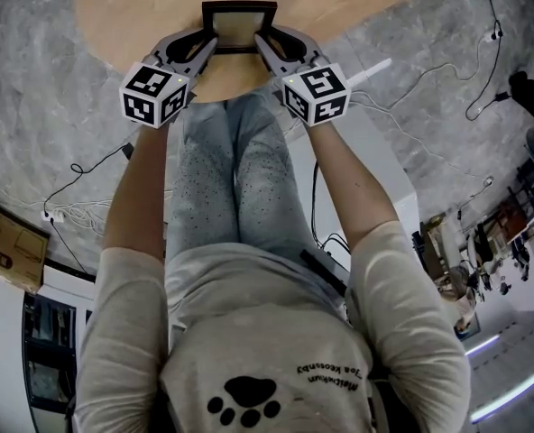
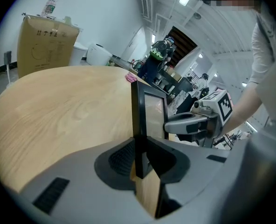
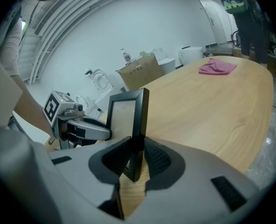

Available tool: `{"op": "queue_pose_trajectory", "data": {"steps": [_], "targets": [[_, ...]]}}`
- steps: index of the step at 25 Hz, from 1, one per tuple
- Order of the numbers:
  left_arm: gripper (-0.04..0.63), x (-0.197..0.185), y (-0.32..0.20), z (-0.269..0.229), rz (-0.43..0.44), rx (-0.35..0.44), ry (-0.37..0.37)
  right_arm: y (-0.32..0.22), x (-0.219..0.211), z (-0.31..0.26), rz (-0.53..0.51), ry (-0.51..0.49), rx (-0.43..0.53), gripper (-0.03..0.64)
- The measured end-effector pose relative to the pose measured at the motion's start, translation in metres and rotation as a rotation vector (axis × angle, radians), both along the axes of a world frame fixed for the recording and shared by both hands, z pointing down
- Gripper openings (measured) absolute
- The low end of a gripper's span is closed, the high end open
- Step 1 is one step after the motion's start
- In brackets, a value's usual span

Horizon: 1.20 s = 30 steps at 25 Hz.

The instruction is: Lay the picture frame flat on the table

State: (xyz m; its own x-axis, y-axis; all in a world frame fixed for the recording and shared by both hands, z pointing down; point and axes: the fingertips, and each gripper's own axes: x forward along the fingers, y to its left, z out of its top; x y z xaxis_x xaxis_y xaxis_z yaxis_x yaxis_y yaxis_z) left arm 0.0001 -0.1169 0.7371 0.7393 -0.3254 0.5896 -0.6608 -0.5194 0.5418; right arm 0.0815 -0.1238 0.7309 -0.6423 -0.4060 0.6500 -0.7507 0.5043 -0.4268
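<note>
A black picture frame point(image 1: 239, 27) stands upright over the near edge of the round wooden table point(image 1: 114, 7), its glass facing me. My left gripper point(image 1: 209, 47) is shut on the frame's left side bar and my right gripper point(image 1: 264, 47) on its right side bar. In the left gripper view the frame's edge point(image 2: 138, 120) runs up from between the dark pads of the left gripper point(image 2: 139, 160), with the right gripper point(image 2: 194, 122) beyond it. In the right gripper view the frame point(image 3: 128, 118) is pinched by the right gripper point(image 3: 134, 158), and the left gripper point(image 3: 84, 127) shows behind. Whether the frame's bottom touches the table is hidden.
A pink cloth point(image 3: 217, 67) lies far out on the table. A cardboard box point(image 2: 47, 43) stands beyond the table's far side. Cables point(image 1: 429, 88) run over the grey floor and another box point(image 1: 13, 246) sits at the left. My legs are under the table edge.
</note>
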Motion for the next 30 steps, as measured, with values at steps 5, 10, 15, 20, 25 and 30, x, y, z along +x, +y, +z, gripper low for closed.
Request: {"op": "queue_pose_trajectory", "data": {"steps": [5,10,15,20,25,30], "targets": [[0.084,0.004,-0.003,0.003,0.004,-0.012,0.000,-0.003,0.004,0.003,0.004,-0.001,-0.014,0.097],[0.086,0.005,-0.005,0.005,0.002,-0.026,-0.005,-0.005,0.005,0.005,0.004,0.002,-0.027,0.098],[0.089,0.003,-0.008,0.014,-0.003,-0.051,-0.016,-0.009,0.003,0.015,0.007,0.010,-0.049,0.101],[0.092,0.002,-0.010,0.016,-0.012,-0.070,-0.027,-0.011,0.003,0.017,0.018,0.015,-0.075,0.103],[0.095,0.002,-0.011,0.019,-0.022,-0.088,-0.047,-0.012,0.003,0.021,0.035,0.024,-0.097,0.103],[0.098,0.001,-0.012,0.020,-0.030,-0.096,-0.067,-0.013,0.002,0.022,0.050,0.031,-0.115,0.104]]}}
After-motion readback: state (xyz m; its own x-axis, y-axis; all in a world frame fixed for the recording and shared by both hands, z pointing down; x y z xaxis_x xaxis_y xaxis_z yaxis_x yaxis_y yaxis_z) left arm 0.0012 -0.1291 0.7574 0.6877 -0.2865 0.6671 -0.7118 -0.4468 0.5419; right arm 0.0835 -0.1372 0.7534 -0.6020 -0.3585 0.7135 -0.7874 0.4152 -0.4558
